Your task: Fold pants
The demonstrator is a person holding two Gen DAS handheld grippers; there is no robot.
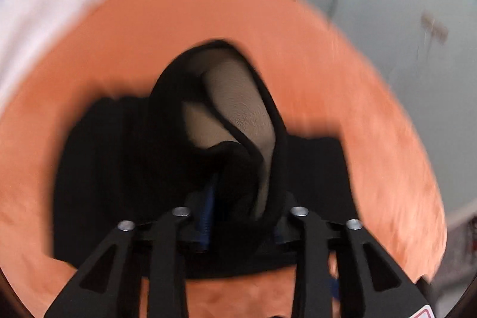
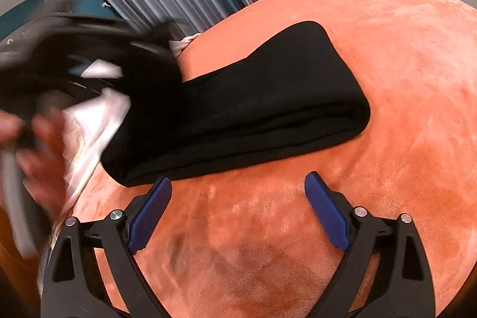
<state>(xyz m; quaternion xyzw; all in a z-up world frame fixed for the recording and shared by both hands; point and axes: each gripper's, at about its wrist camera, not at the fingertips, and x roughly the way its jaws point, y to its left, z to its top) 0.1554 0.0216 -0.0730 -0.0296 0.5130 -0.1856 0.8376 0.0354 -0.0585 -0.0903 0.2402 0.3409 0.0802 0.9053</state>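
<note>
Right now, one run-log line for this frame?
task: fold pants | left gripper: shut on black pants, lifting one end | right gripper: open, empty, near pants' edge | surface: orange blanket

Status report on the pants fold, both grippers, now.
Left gripper shut on pants, lifting one end. Right gripper open, empty, over orange blanket. Pants lie folded lengthwise. White cloth beside them.

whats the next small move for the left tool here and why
Probably carry the pinched end across and lay it on the folded stack. The left tool is shut on the black pants, a bunch of cloth raised above the orange blanket. In the right wrist view the rest of the pants lies in flat layers, and the right tool hangs open above the blanket, holding nothing.
</note>
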